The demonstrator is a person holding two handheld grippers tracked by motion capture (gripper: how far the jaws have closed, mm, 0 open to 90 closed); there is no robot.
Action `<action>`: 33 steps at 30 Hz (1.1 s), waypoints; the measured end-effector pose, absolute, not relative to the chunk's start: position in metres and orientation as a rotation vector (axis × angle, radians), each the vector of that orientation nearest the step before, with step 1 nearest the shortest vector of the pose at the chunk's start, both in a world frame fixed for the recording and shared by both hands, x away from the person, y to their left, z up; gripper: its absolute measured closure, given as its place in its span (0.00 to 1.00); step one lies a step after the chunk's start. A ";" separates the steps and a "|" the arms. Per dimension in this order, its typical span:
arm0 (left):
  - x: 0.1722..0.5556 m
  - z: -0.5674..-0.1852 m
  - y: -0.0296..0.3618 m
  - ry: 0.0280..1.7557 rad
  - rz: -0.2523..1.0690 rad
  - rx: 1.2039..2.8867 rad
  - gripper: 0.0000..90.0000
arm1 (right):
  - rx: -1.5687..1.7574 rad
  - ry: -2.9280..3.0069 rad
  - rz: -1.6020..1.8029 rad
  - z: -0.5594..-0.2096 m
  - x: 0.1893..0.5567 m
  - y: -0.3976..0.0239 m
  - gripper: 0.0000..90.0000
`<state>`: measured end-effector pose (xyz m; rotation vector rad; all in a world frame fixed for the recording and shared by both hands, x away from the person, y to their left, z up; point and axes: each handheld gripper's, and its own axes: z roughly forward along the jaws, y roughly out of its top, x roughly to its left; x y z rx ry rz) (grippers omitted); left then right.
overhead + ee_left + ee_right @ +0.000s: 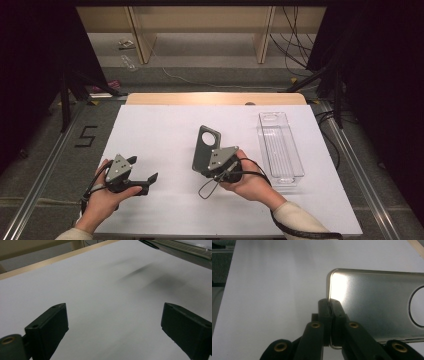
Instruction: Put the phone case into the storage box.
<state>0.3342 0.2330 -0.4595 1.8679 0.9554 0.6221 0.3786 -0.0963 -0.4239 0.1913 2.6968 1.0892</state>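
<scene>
- Nearest the camera, the right gripper (329, 305) has its two black jaws pressed together on the edge of a thin, flat metal plate with rounded corners and a round hole (377, 305); the plate's edge runs between the pads.
- From the high view, that same dark grey plate (205, 147) stands tilted up off the white table (165, 125), held in the right gripper (212, 162) near the middle of the table, with the hole end uppermost.
- The clear, long plastic tray (280, 147) lies to the right of the plate, near it but apart, its long side running away from the person.
- The left gripper (147, 181) rests low at the left of the table with its jaws spread wide and nothing between them; from its own camera the two jaws stand far apart over bare white surface.
- The step in hand looks like carrying the plate towards the tray. To do it well, I would keep the pinch firm, since only a narrow strip of edge is caught and the plate could swing or slip.
- Line the plate's long side up with the tray's length before lowering, and clear the tray's wall rather than knocking it.
- Let go only once the plate rests inside.
</scene>
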 end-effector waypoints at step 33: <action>0.353 -0.428 0.196 0.962 0.402 1.807 0.15 | 0.147 2.687 1.126 -0.429 0.357 -0.102 1.00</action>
